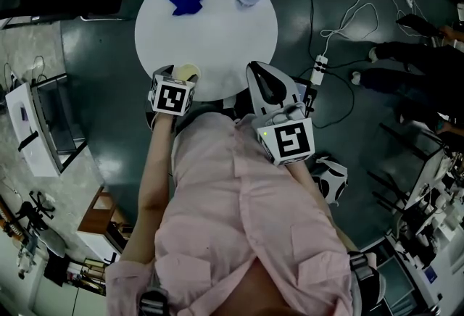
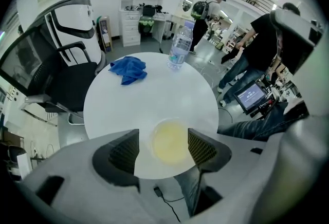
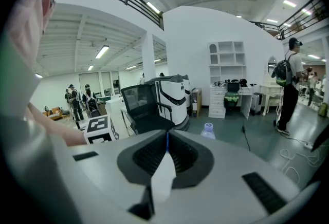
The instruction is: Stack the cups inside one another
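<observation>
On a round white table (image 2: 133, 107), the left gripper (image 2: 163, 141) has its jaws wide apart, with a pale yellow plastic cup (image 2: 169, 142) upright between them, ungripped. Beyond lie a crumpled blue cloth (image 2: 128, 70) and a clear water bottle (image 2: 180, 45). The right gripper (image 3: 167, 140) is closed on nothing.

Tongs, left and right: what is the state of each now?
Left tongs: open, yellow cup between them, not gripped.
Right tongs: closed, empty.
</observation>
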Available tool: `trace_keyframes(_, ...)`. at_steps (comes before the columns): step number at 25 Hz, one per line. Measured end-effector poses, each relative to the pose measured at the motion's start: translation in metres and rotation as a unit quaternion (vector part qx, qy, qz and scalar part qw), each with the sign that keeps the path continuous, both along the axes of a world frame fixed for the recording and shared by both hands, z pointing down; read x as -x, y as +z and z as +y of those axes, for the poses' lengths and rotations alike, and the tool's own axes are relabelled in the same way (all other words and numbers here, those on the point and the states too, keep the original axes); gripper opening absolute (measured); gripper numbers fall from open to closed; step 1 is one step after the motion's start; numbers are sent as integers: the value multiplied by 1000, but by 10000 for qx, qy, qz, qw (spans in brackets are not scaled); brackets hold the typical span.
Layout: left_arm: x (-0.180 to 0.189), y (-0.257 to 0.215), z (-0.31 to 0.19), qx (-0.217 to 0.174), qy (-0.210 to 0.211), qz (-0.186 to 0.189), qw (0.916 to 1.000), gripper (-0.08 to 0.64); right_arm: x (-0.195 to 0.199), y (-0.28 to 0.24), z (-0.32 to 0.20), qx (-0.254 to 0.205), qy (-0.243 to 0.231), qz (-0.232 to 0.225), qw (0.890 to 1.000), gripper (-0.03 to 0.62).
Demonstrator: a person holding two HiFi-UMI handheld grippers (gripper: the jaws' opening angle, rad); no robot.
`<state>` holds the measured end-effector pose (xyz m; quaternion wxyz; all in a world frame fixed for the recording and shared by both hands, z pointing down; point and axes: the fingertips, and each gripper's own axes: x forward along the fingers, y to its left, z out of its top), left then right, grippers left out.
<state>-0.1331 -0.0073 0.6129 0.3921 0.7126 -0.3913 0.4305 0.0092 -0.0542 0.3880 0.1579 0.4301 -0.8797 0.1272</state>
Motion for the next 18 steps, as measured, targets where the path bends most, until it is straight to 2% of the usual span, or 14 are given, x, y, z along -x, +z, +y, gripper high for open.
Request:
trace_keyframes(3,0,2,-2,43,113,-60,9999,282,4,1,0,2,-18,4,10000,32)
trace_keyframes(8,5,-18,-9,-185,5,40,9998,282,5,4,2,36,-34,103,9999,32)
trace_keyframes(10,16,-49,-14,-583,-173,141,9980,282,5,5,1,40,-17,77,10000,32)
trace_keyframes(11,21,-74,-20,-967,-289,277,9945,282,5,4,-1,32,2,32,10000,32)
trace_keyframes(12,25,-104,-28,-1487,-412,485,9868,282,4,5,-3,22,5,7,10000,32)
trace_keyframes(13,28,-138,-37,-2101,-552,740,9733,279,4,4,-5,-5,-13,-3,10000,32)
trace_keyframes(14,32,-172,-46,-2738,-729,1008,9537,272,4,4,-8,-54,-51,-16,10000,32)
trace_keyframes(15,37,-204,-53,-3330,-954,1272,9294,204,5,2,-12,-121,-93,-42,9999,32)
trace_keyframes(16,42,-233,-57,-3821,-1198,1536,9034,85,6,-1,-15,-190,-118,-77,9997,32)
trace_keyframes(17,47,-257,-58,-4177,-1400,1784,8798,34,8,-4,-17,-242,-115,-121,9996,32)
trace_keyframes(18,49,-276,-57,-4422,-1521,1974,8616,29,9,-9,-17,-280,-98,-180,9994,32)
